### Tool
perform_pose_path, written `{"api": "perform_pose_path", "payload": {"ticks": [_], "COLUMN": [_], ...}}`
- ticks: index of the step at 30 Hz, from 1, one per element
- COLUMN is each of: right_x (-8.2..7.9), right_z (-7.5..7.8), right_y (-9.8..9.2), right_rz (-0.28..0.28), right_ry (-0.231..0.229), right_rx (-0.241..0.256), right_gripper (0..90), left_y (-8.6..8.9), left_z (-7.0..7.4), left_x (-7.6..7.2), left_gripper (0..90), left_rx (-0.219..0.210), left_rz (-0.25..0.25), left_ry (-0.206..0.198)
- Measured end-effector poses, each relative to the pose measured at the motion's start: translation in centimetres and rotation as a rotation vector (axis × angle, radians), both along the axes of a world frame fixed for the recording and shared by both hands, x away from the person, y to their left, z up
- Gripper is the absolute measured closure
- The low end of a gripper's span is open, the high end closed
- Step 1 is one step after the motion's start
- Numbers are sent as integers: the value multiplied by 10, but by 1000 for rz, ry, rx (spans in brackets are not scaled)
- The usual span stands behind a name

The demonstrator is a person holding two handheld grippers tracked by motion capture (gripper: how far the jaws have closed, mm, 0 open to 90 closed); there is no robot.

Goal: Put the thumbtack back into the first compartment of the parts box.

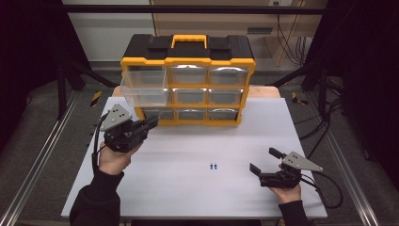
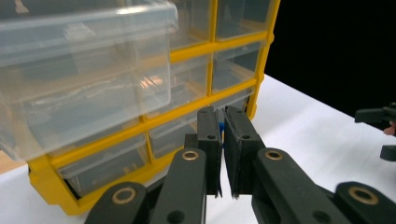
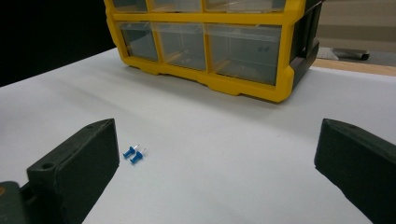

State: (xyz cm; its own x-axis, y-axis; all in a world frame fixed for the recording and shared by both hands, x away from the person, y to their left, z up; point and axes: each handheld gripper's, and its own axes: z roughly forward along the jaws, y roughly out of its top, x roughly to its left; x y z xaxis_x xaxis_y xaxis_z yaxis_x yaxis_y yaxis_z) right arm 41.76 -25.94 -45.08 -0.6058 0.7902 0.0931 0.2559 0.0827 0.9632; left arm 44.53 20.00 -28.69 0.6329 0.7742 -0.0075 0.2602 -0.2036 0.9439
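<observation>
The contents of the clear drawers cannot be made out through their cloudy, glare-streaked plastic, and the bottom left drawer is partly hidden behind the left claw (image 1: 151, 123) in the high view. That claw is closed, its black jaws nearly touching with only a thin slit between them and nothing visibly held, poised just in front of the lower left corner of the organizer (image 1: 188, 61). The organizer is a yellow-framed cabinet with a black top, a yellow carry handle and a grid of transparent drawers; its pulled-out drawer (image 1: 143, 89) at the left juts forward over the surface, smooth and boxy. Two small blue pins (image 1: 213, 165), glossy heads with short metal tips, lie side by side on the white matte surface (image 1: 188, 193), well apart from the organizer and between the two hands, nearer the right one. The right claw (image 1: 266, 161) is wide open and empty, its blunt black jaws flanking the pins in the right gripper view.
</observation>
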Motion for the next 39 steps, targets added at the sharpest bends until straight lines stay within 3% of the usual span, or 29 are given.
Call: {"api": "perform_pose_path", "payload": {"ticks": [16, 21, 26, 39], "right_x": [-1, -1, -1, -1], "right_z": [0, 0, 0, 1], "right_y": [0, 1, 0, 0], "right_rz": [-2, 1, -2, -2], "right_ry": [11, 14, 8, 10], "right_rx": [4, 4, 4, 6], "right_gripper": [6, 6, 6, 6], "left_y": [6, 5, 6, 6], "left_z": [55, 71, 75, 69], "left_x": [13, 25, 39, 70], "left_gripper": [849, 849, 849, 849], "left_rx": [8, 28, 55, 124], "left_rz": [50, 82, 114, 169], "left_ry": [-72, -82, -79, -56]}}
